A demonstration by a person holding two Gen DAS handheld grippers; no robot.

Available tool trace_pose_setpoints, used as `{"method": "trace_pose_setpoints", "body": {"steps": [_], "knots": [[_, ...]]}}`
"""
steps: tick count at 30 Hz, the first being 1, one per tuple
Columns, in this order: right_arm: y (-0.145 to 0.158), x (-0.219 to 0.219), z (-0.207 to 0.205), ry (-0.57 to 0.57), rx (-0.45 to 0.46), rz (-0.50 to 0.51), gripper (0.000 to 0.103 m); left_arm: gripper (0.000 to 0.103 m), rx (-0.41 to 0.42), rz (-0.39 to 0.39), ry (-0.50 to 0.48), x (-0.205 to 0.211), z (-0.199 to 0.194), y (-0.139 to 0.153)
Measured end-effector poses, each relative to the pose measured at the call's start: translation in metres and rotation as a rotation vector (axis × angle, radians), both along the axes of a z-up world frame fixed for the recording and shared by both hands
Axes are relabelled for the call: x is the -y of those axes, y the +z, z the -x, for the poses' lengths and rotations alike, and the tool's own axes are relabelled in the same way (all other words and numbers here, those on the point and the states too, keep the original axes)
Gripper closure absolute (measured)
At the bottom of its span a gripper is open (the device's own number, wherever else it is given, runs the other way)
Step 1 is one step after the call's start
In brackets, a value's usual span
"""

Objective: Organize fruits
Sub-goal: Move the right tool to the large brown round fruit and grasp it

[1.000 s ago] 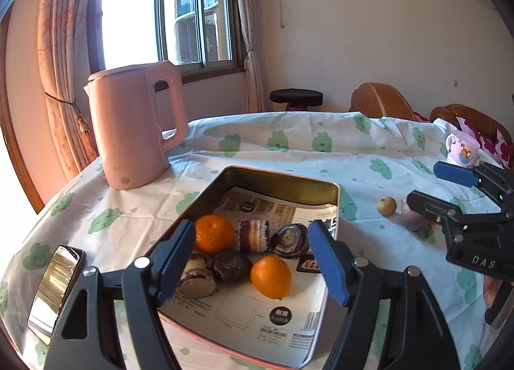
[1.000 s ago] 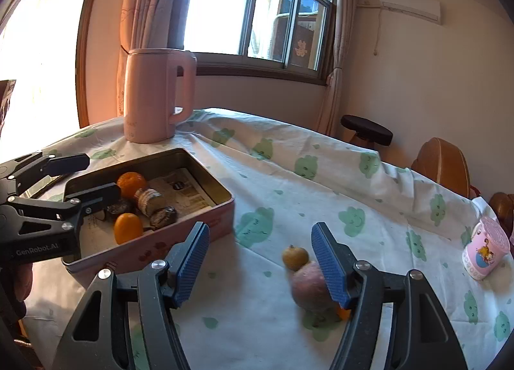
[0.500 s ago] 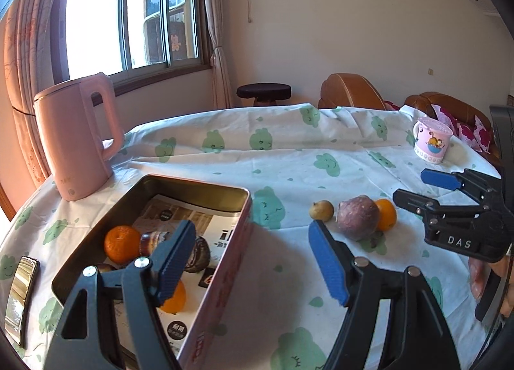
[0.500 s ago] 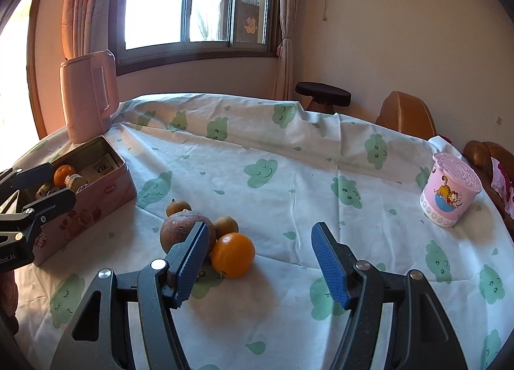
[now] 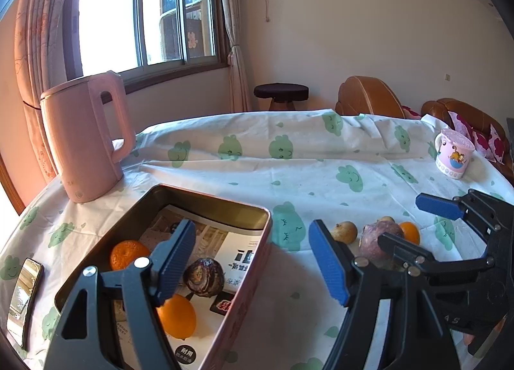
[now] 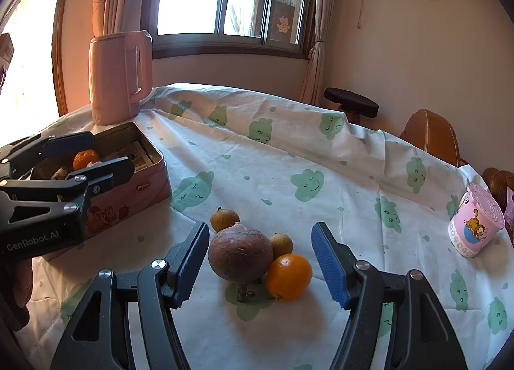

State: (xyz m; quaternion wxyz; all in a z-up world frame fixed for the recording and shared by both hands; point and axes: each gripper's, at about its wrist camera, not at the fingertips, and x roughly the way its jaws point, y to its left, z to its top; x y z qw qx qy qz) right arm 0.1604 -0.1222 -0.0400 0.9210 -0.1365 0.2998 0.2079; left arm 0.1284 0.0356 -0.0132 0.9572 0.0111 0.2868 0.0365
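A pink tin box (image 5: pixel 253 260) (image 6: pixel 138 190) on the table holds two oranges (image 5: pixel 125 252) (image 5: pixel 178 317), a dark round fruit (image 5: pixel 204 276) and paper. On the cloth to its right lie a purple-brown round fruit (image 6: pixel 241 252) (image 5: pixel 377 238), an orange (image 6: pixel 289 276) (image 5: pixel 409 231) and two small brown fruits (image 6: pixel 225 219) (image 6: pixel 282 243). My right gripper (image 6: pixel 260 268) is open and empty, its jaws on either side of the purple fruit and orange. My left gripper (image 5: pixel 252 262) is open and empty over the tin's right rim.
A pink kettle (image 5: pixel 83 138) (image 6: pixel 119 77) stands behind the tin. A pink cartoon cup (image 5: pixel 453 157) (image 6: pixel 475 225) stands at the table's right. A phone (image 5: pixel 24 299) lies at the left edge. Chairs and a stool (image 5: pixel 281 95) stand beyond the table.
The right gripper has swung left and closed in on the fruit pile, now straddling the purple fruit and orange. The left gripper's view has turned back left toward the tin.
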Motion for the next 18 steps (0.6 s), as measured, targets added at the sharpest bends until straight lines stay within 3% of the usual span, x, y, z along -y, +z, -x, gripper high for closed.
{"method": "trace_pose_setpoints", "body": {"steps": [12,18], "knots": [[-0.026,-0.023,-0.012,0.013,-0.082,0.140,0.046,0.028,-0.003,-0.003,-0.007,-0.001,0.000,0.000],[-0.023,-0.022,-0.007,0.002,-0.047,0.143,0.050,0.028,-0.006,-0.010,-0.030,0.006,0.000,0.001]]}}
